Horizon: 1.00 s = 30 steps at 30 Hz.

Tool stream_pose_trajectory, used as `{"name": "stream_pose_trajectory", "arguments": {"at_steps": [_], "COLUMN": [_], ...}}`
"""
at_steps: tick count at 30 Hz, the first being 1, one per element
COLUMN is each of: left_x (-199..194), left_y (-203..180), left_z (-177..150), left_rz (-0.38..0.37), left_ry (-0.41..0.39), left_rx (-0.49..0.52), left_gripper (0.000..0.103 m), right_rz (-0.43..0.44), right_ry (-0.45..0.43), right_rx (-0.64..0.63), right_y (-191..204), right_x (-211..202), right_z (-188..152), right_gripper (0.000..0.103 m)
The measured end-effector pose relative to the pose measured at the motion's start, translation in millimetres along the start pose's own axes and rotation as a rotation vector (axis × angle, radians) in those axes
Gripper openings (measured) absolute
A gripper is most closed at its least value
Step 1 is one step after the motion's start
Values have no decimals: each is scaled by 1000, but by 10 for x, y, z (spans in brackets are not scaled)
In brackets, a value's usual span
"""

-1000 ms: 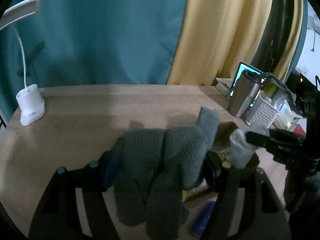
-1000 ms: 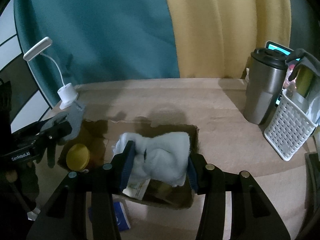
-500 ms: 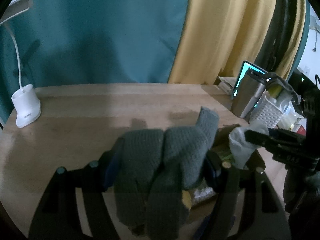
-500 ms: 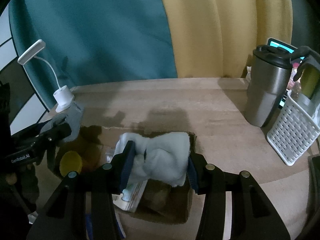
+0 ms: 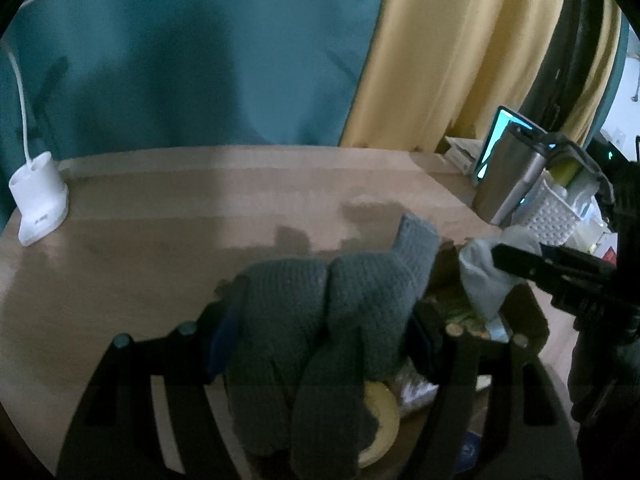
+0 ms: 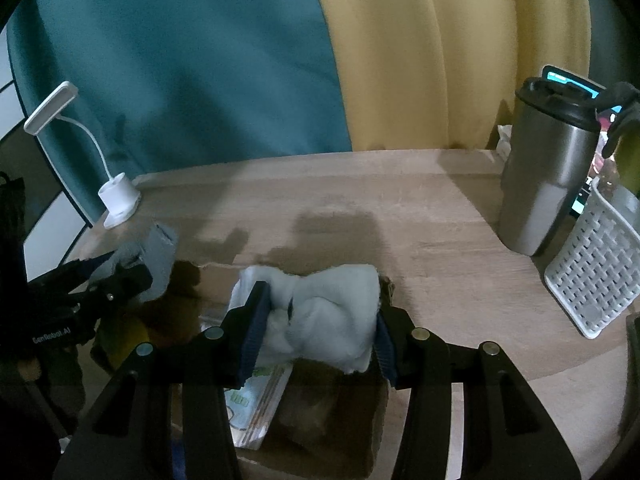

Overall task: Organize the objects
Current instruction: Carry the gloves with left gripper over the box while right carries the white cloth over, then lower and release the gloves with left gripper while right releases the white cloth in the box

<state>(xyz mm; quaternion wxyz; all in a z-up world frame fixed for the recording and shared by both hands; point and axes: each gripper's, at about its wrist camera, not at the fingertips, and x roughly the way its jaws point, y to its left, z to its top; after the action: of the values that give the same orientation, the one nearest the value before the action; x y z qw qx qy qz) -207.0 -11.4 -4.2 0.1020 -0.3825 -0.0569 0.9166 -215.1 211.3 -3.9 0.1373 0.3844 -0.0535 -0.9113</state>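
Observation:
My left gripper is shut on a grey knitted glove and holds it above a brown cardboard box on the wooden table. My right gripper is shut on a bundled white sock above the same box. Each gripper shows in the other view: the right one with the sock at the right, the left one with the glove at the left. In the box lie a yellow roll of tape and a flat packet.
A white desk lamp stands at the table's back left. A steel tumbler, a white plastic basket and a lit screen stand at the right. Teal and yellow curtains hang behind the table.
Both grippers have risen and moved back with their loads still gripped. The box has slid lower in both views and more bare table shows ahead.

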Motion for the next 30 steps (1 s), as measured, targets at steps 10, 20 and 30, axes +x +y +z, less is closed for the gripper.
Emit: {"name": "stream_pose_trajectory", "arguments": {"at_steps": [10, 20, 30], "left_x": [120, 76, -55], "left_y": [-26, -12, -5], "left_z": [-9, -9, 2], "left_rz": [16, 11, -4], "left_ry": [27, 38, 7], "left_rx": [19, 17, -5], "left_gripper": [76, 79, 97], "right_rz": [-12, -36, -25], "right_ry": [23, 36, 6], "right_rx": [-1, 0, -18], "right_y": [-19, -24, 9], "right_x": [157, 243, 143], "right_z": [3, -25, -56], "right_gripper": [52, 58, 70]}}
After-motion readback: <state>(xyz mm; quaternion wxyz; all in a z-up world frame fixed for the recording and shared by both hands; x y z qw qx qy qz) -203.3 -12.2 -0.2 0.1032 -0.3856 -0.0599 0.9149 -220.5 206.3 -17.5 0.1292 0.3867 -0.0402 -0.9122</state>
